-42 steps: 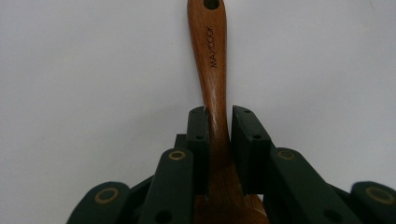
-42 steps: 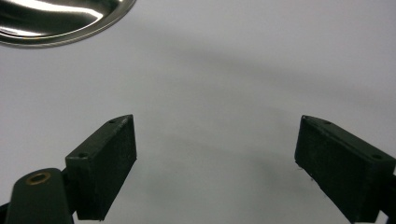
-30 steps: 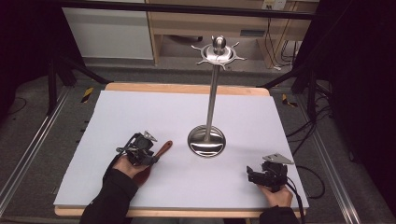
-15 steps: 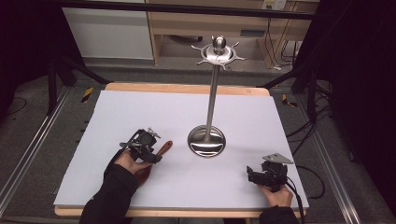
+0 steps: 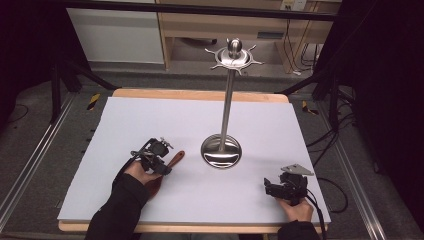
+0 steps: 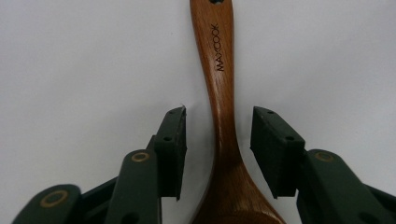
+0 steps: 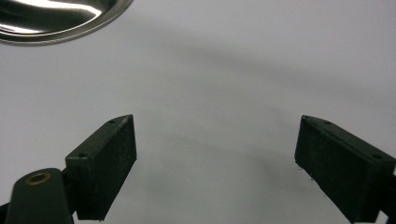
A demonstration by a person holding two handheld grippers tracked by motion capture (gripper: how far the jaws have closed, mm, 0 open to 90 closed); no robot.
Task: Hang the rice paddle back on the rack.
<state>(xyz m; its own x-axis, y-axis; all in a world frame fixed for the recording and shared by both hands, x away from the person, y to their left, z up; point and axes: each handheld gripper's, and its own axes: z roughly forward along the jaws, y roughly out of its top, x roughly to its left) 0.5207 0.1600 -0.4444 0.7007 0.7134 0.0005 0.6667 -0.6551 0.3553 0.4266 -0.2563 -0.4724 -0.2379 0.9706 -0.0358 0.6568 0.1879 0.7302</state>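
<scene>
White surface [image 5: 250, 125], steel hook stand [image 5: 222, 150] mid-board; wooden spoon [image 6: 222, 116] lies flat left of its base, between the left gripper [image 6: 217, 140] jaws, just been closing, not yet touching; right gripper [image 7: 215, 158] released, idle. Step: grasping; next close squarely on the neck, then lift.

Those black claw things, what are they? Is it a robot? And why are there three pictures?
No robot: a person holds a hand tool with a two-jaw claw in each hand. The high view looks down on the table from above. The other two pictures come from small cameras riding on each claw.

On the table stands a shiny metal stand with a tall pole and hooks on top. A wooden spoon lies flat by the left claw. Its jaws have just been closing around the spoon's neck, with gaps on both sides, so nothing is gripped yet. The right claw is open above bare table.
</scene>
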